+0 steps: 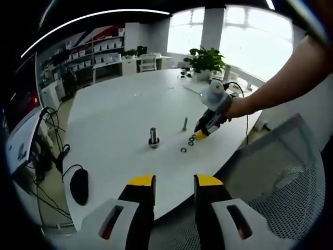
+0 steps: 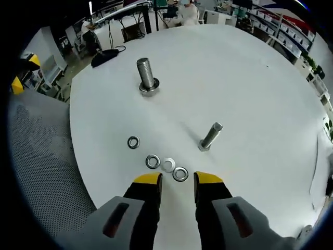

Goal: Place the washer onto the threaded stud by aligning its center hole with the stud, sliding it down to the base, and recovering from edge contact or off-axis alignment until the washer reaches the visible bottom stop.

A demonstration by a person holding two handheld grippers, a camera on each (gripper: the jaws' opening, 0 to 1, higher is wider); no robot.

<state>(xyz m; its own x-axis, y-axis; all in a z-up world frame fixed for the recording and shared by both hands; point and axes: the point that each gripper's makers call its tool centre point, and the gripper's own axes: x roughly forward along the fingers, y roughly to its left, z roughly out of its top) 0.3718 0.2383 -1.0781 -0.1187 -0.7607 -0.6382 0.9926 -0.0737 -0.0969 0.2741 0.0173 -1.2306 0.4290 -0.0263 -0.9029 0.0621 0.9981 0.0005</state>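
Note:
On the white table (image 2: 250,73) a thick threaded stud (image 2: 146,74) stands upright with a washer around its base; it also stands in the left gripper view (image 1: 153,136). A thinner stud (image 2: 210,136) stands to its right, also visible as the thin stud (image 1: 184,123). Several loose washers lie near the front edge: one apart (image 2: 133,142), and three close together (image 2: 167,165). My right gripper (image 2: 177,180) is open just short of those three washers; it shows as the right gripper (image 1: 200,135), held by a person's hand. My left gripper (image 1: 174,182) is open off the table edge.
A black computer mouse (image 1: 79,185) and cables lie at the table's left end. A grey mesh chair (image 1: 286,172) stands by the table's edge near me. A potted plant (image 1: 204,61) sits at the far side. Shelves and desks line the room behind.

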